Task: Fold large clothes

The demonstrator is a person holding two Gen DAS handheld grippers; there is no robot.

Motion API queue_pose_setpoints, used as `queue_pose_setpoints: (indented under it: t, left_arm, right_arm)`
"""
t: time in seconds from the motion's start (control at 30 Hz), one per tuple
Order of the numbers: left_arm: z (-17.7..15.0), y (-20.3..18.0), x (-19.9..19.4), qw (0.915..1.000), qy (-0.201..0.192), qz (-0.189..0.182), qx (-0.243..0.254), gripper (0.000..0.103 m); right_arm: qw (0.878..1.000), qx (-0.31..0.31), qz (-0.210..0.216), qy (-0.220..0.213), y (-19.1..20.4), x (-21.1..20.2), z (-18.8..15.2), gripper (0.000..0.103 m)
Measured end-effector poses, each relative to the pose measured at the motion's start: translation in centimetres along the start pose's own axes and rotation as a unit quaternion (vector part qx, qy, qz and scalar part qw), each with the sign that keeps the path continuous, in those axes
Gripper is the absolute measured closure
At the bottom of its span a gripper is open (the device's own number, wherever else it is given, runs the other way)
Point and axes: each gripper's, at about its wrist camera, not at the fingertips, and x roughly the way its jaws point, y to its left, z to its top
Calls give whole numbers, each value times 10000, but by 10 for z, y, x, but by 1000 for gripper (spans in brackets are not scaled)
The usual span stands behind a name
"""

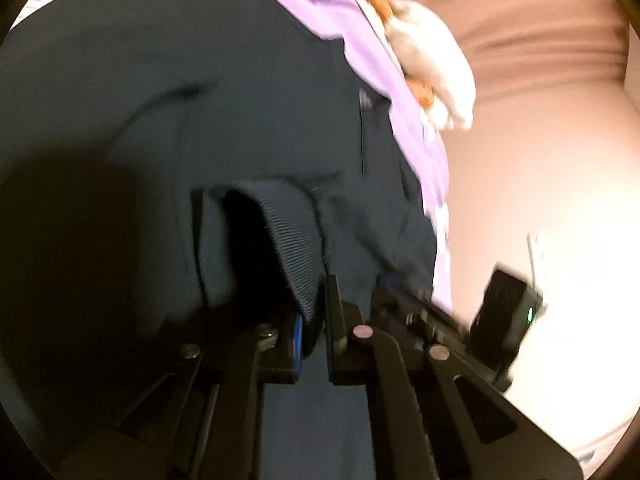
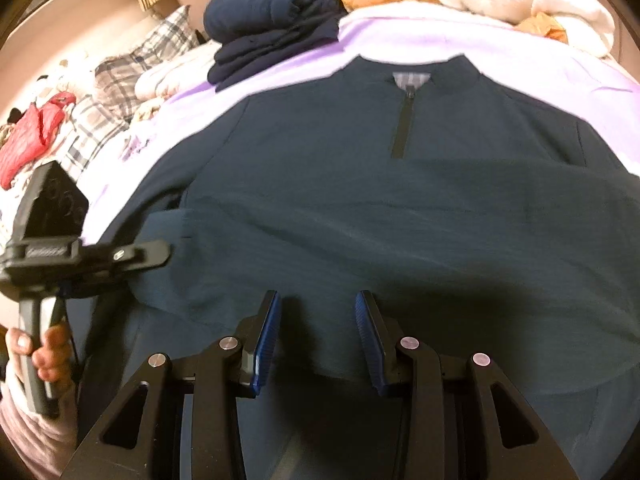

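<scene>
Lilac bedsheet (image 2: pixel 460 36) carries a dark teal zip-neck pullover (image 2: pixel 360 208); left gripper (image 1: pixel 314 316) pinches its ribbed cuff (image 1: pixel 296 232), right gripper (image 2: pixel 318 340) half-spread, empty. Next, probably: folding the sleeve inward.

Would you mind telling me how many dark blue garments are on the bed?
2: the zip-neck top spread flat over the purple sheet, and a folded one behind it. Others may be hidden.

pullover (image 2: pixel 360 200) lies flat on the bedsheet (image 2: pixel 500 40), folded stack (image 2: pixel 276 20) behind it to the left, pillows (image 2: pixel 132 68) further left.
</scene>
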Motion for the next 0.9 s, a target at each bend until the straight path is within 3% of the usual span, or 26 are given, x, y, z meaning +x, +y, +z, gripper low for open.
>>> queue_pose_setpoints:
  t: [0.1,0.2,0.4,0.5,0.53,0.67,0.73,0.9]
  left_arm:
    - [-13,5,-6,9989,257,356,184,92]
    - [-15,11,-7,9972,300,649,226,78]
    - [-13,13,-6,9969,292,716,121,78]
    - [-13,13,-5,9960,320,821,124,78]
    - [-15,11,-9,9952,332,899,173,74]
    - [-18,2,-24,9915,69,1214,461,44]
    - [-14,6,-31,9936,-82,1076,345,38]
    - [7,21,-27,9970,-285,686,-196,38]
  right_arm:
    - [9992,-151,-133,334,3,0,-11,63]
    - [9983,-259,-145,499,11,-5,-15,63]
    - [9993,-377,18,-49,36,-7,15,63]
    - [9981,-403,32,464,46,28,15,63]
    - [9966,-494,-67,654,51,41,9,63]
    - [9930,-1063,-366,362,72,43,-7,56]
    - [9935,-1028,-336,343,73,45,-7,56]
    - [9953,-898,-224,296,70,46,-6,56]
